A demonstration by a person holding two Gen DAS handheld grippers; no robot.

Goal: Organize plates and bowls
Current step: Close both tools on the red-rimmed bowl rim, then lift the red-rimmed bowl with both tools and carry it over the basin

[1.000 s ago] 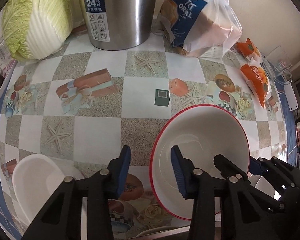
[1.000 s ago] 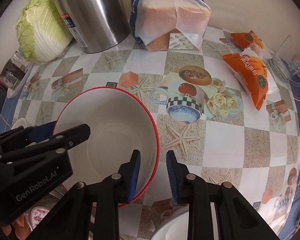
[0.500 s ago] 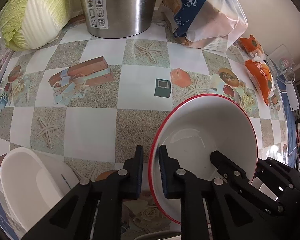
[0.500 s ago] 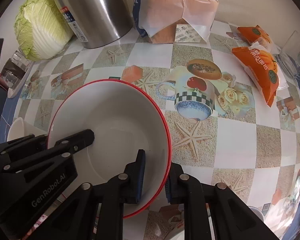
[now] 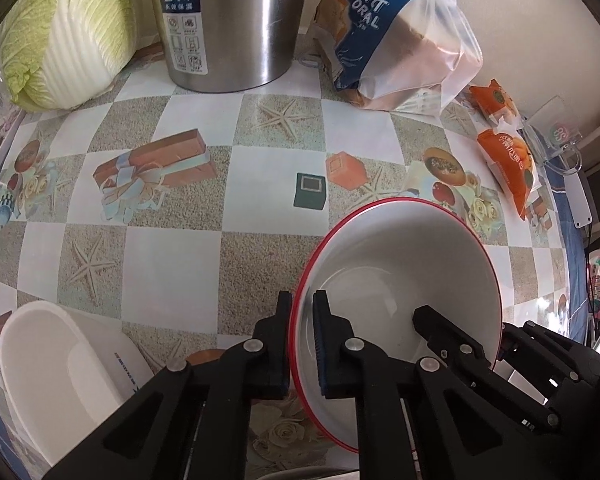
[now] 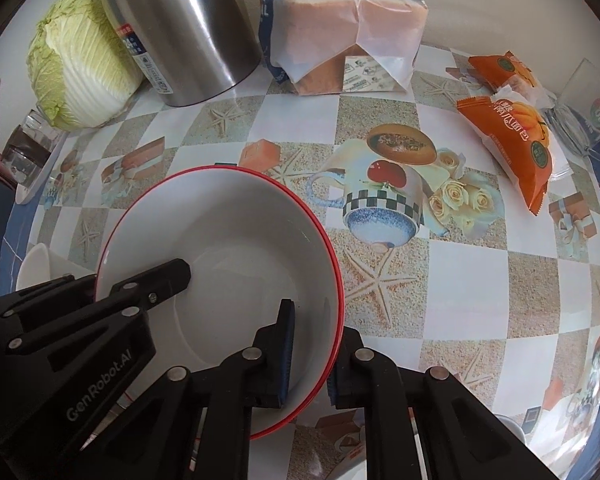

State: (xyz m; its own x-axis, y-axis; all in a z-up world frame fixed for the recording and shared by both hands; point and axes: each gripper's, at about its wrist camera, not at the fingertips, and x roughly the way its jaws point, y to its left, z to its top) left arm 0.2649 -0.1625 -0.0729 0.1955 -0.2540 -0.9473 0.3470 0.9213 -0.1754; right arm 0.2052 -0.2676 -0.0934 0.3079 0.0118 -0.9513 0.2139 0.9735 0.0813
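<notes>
So I've got both sets of jaws, left gripper (image 5: 301, 340) and right gripper (image 6: 311, 354), just clamped onto opposite rims of the bowl (image 5: 404, 276) between them, ready to lift.

A big green cabbage (image 5: 66, 32) sits at the back left of the table (image 5: 172, 264). Next to it stands a shiny metal flask (image 5: 230, 20). A bag of bread (image 5: 396, 40) is on the other side of the flask. Two orange snack packs (image 6: 514, 132) lie at the right, near a clear jug (image 6: 580, 100). A small dark box (image 5: 310, 191) sits in the middle.
</notes>
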